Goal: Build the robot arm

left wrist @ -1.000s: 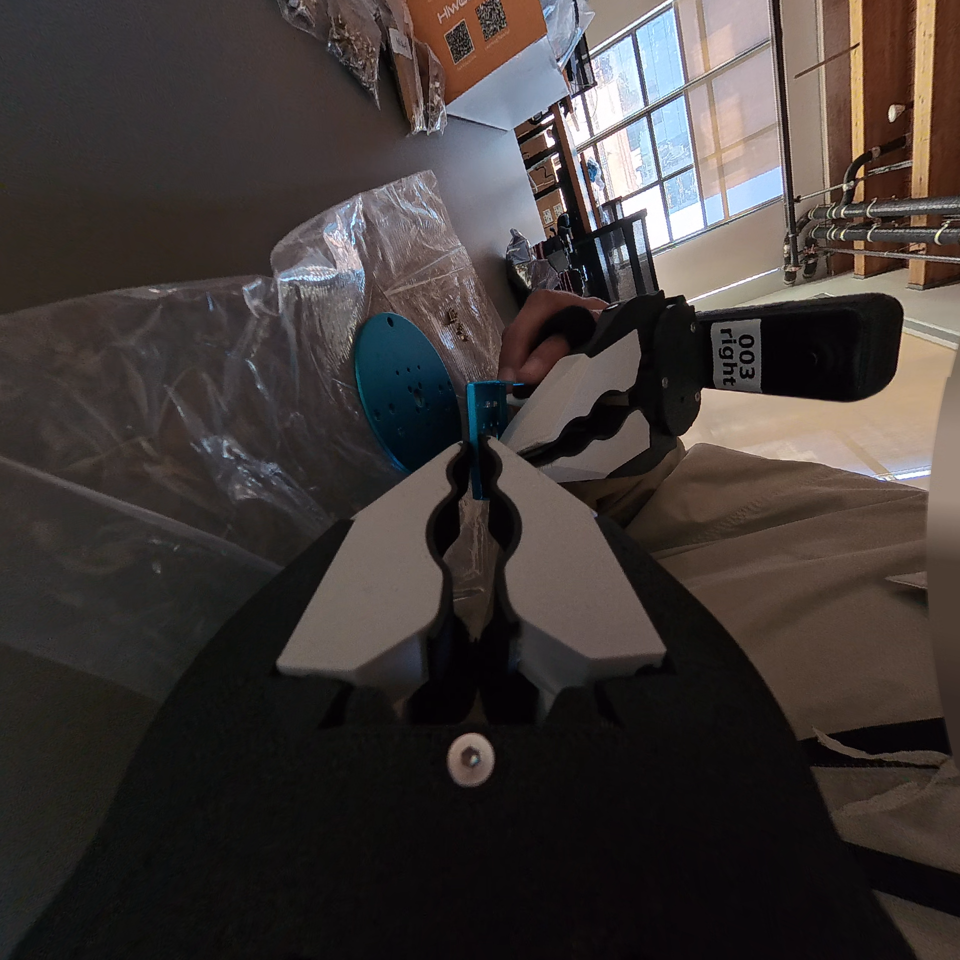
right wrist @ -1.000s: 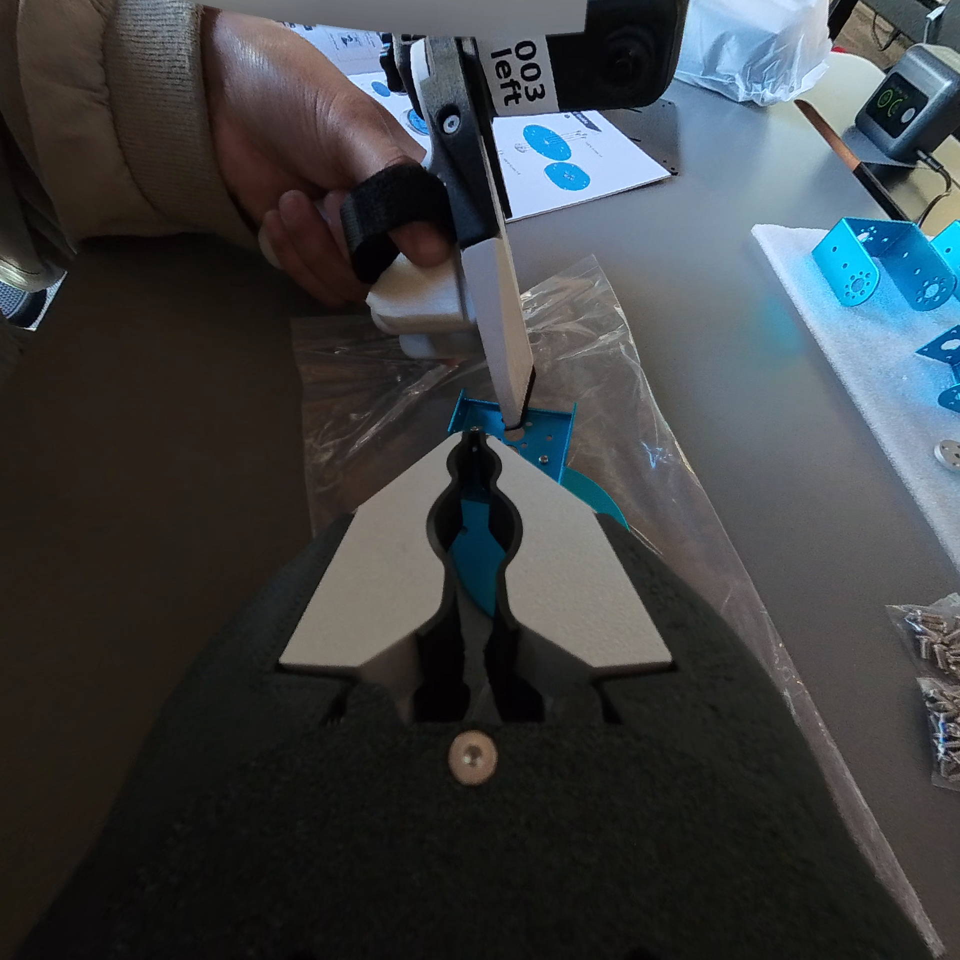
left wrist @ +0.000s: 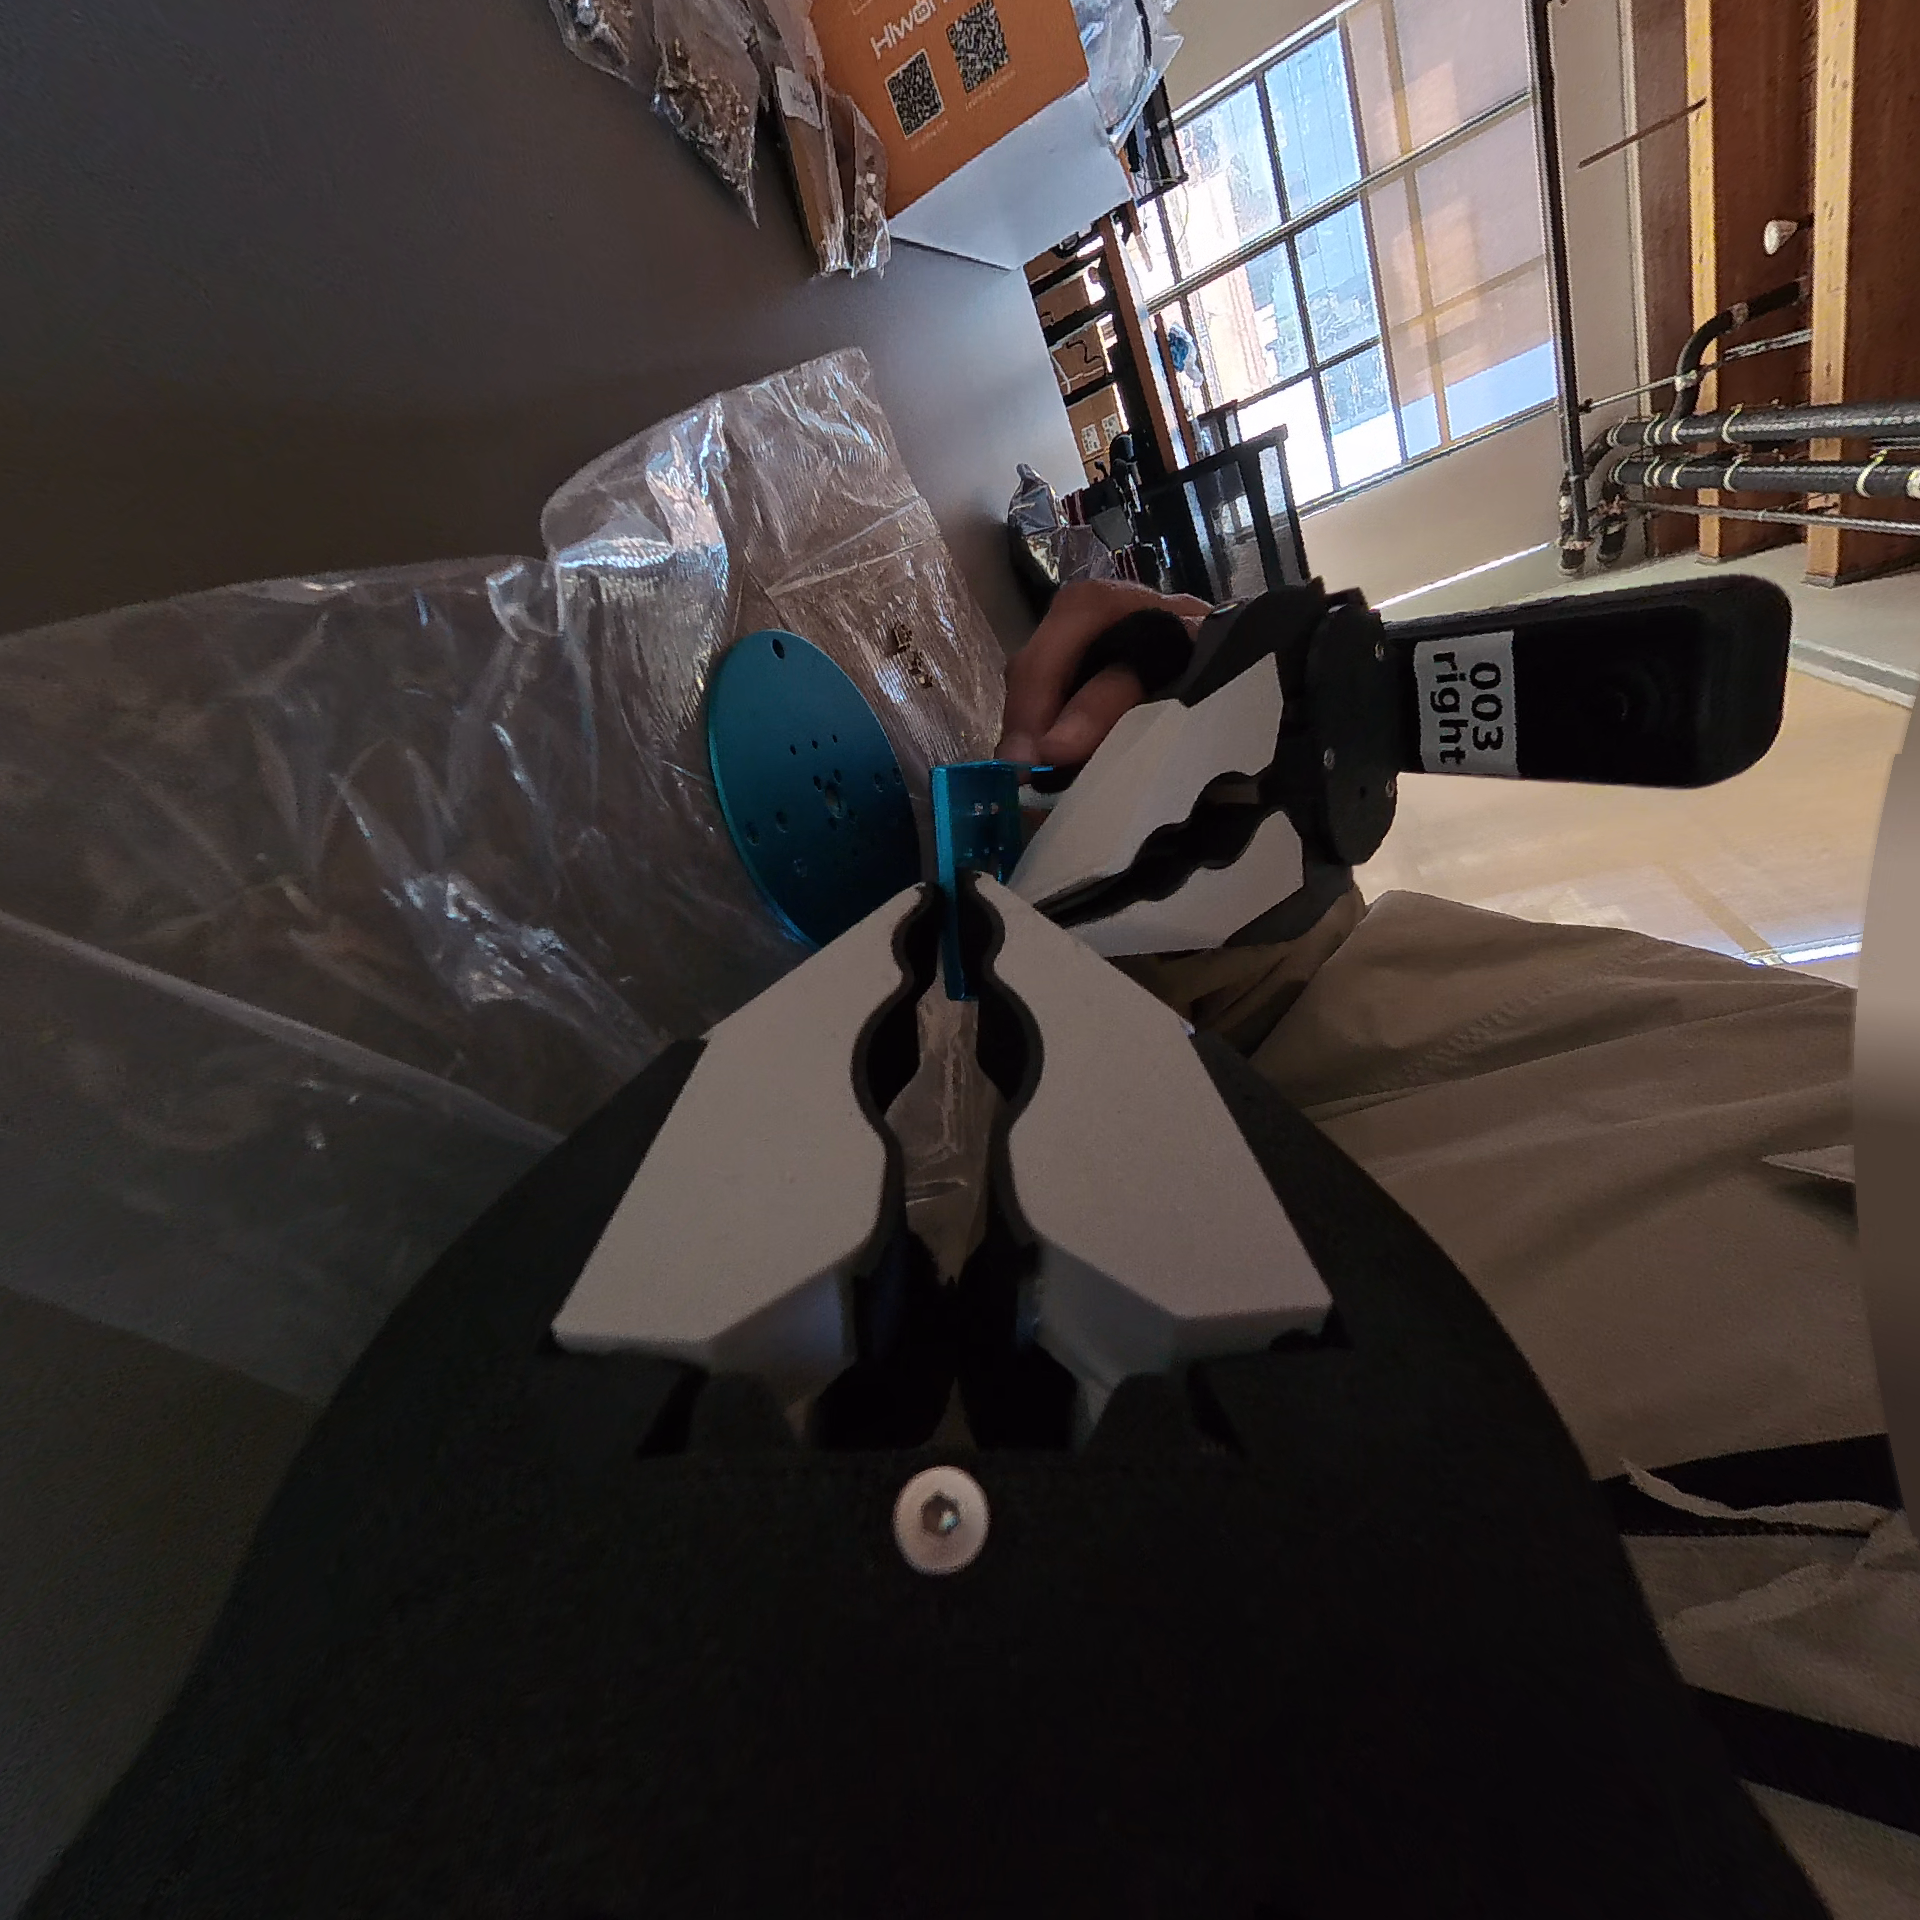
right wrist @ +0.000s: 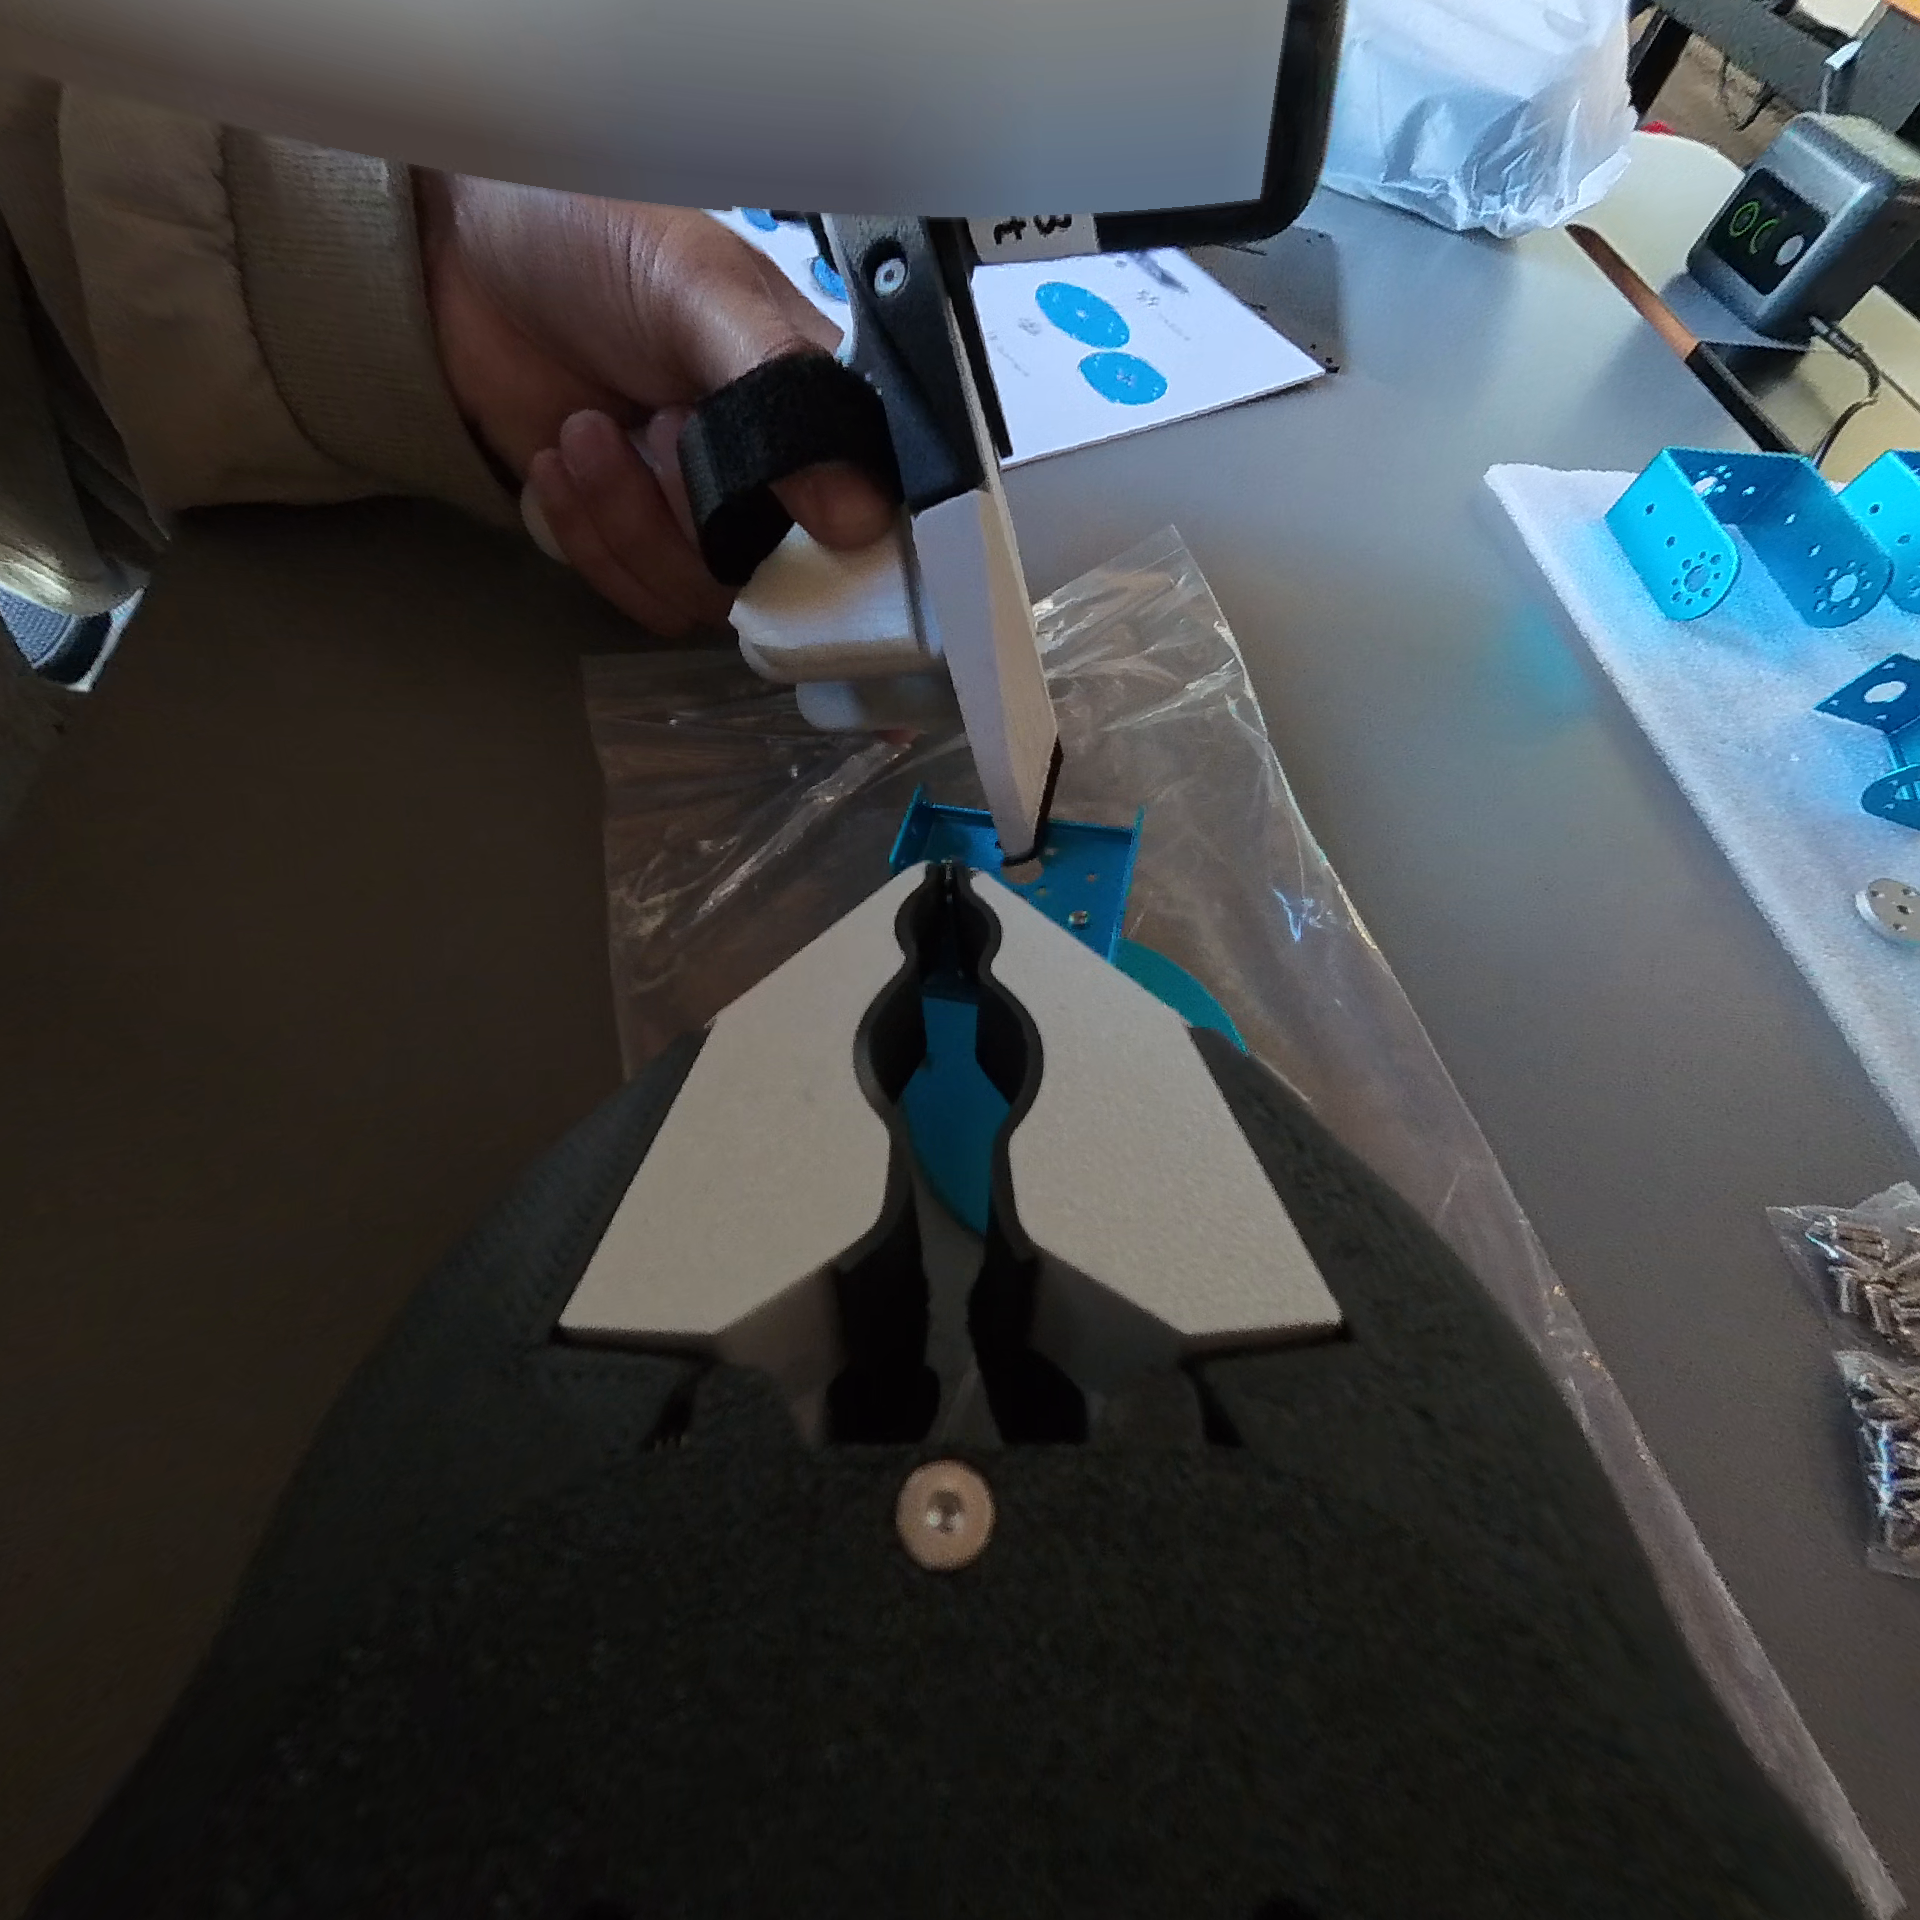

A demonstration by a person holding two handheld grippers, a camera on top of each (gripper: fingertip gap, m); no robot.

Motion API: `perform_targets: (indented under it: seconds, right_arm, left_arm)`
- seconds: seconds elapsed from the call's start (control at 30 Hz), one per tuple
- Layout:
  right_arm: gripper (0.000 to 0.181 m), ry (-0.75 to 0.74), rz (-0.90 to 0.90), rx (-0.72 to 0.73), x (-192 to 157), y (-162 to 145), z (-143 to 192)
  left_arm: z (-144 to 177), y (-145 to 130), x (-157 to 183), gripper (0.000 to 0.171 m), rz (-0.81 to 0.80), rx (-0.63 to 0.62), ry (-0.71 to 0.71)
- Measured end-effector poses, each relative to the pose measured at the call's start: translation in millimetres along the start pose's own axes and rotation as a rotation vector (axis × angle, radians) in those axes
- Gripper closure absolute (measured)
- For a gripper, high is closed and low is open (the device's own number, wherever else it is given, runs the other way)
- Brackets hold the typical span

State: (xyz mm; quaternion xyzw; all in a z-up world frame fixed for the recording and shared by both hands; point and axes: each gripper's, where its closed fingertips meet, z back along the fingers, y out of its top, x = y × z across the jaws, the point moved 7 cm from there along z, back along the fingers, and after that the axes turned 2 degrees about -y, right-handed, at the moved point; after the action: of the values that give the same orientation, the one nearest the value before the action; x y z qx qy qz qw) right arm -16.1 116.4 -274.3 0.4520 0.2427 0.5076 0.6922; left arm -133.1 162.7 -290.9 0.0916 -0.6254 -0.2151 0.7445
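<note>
A small blue metal bracket (right wrist: 1075, 883) sits over a round blue disc (right wrist: 1174, 992) on a clear plastic bag (right wrist: 1226, 727) on the grey table (right wrist: 291, 935). My right gripper (right wrist: 951, 873) is shut on the bracket's near edge. My left gripper (right wrist: 1023, 847) comes down from above and pinches the same bracket. In the left wrist view, my left gripper (left wrist: 961, 888) is shut on the bracket (left wrist: 971, 821), beside the disc (left wrist: 810, 779). The right gripper (left wrist: 1034, 857) meets the bracket from the right. A hand (right wrist: 623, 343) holds the left gripper.
A white foam sheet (right wrist: 1662, 727) with several blue brackets lies at the right. Bags of screws (right wrist: 1870, 1278) lie near the right edge. A printed sheet (right wrist: 1143, 343), a grey device (right wrist: 1808, 229) and a white bag (right wrist: 1475, 114) are at the back. An orange box (left wrist: 966, 94) stands beyond. Less than 4 cm separates the two grippers' tips.
Almost nothing: both grippers stay shut on the bracket. The left gripper's body has dipped slightly in the right wrist view.
</note>
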Motion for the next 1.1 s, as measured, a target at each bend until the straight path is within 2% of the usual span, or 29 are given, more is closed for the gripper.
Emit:
perform_targets:
  seconds: [0.27,0.5,0.8,0.93,1.03,1.1]
  right_arm:
    - [0.181,-0.002,-0.015,0.001,3.2,0.7,3.6]
    - [0.181,-0.03,-0.057,0.076,10.2,6.3,10.2]
    - [0.181,-0.08,-0.005,0.035,6.1,2.6,-4.6]
    - [0.181,-0.124,0.008,0.059,13.9,9.8,8.2]
    - [0.181,-0.102,-0.071,0.127,23.3,18.5,27.2]
    - [0.18,-0.082,-0.116,0.117,27.0,14.7,33.0]
  left_arm:
    - [0.3,0.2,-0.1,0.171,0.001,0.002,0.0]
    - [-1.1,-1.2,1.2,0.17,-0.003,-0.011,-0.01]
    - [-1.2,-1.3,0.8,0.171,-0.007,-0.01,-0.002]
    - [-1.1,-1.2,0.9,0.17,-0.006,-0.008,-0.002]
    - [-0.1,-0.6,0.6,0.17,0.002,-0.001,-0.007]
    - [0.0,-0.6,1.0,0.171,0.002,0.001,-0.009]
